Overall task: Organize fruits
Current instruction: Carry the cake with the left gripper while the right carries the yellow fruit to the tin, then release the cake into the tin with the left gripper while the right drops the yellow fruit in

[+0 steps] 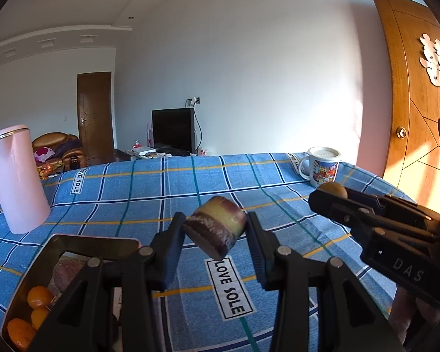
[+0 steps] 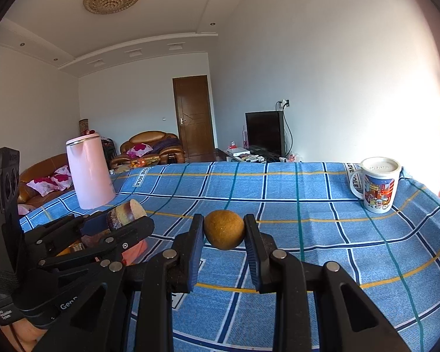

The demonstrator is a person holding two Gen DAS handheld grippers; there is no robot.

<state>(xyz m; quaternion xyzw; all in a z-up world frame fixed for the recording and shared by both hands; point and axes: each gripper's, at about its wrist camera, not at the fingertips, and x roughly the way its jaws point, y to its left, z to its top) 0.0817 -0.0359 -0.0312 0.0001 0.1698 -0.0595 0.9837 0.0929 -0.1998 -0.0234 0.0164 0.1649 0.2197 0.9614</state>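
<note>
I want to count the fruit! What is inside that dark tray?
Three oranges and a purplish lump show in the tray. The left gripper, shut on a sugarcane piece, covers the rest.

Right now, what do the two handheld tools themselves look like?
Both are matte black plastic with linkage arms joined by round silver pins. Left tool and right tool carry blue ribbed finger pads. White lettering marks the bodies; a dark dual-lens block sits behind each.

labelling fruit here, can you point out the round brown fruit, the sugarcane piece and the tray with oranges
round brown fruit (image 2: 224,229), right wrist view, middle of its skin
sugarcane piece (image 1: 217,225), left wrist view, its banded side
tray (image 1: 73,240), left wrist view, far rim
</note>
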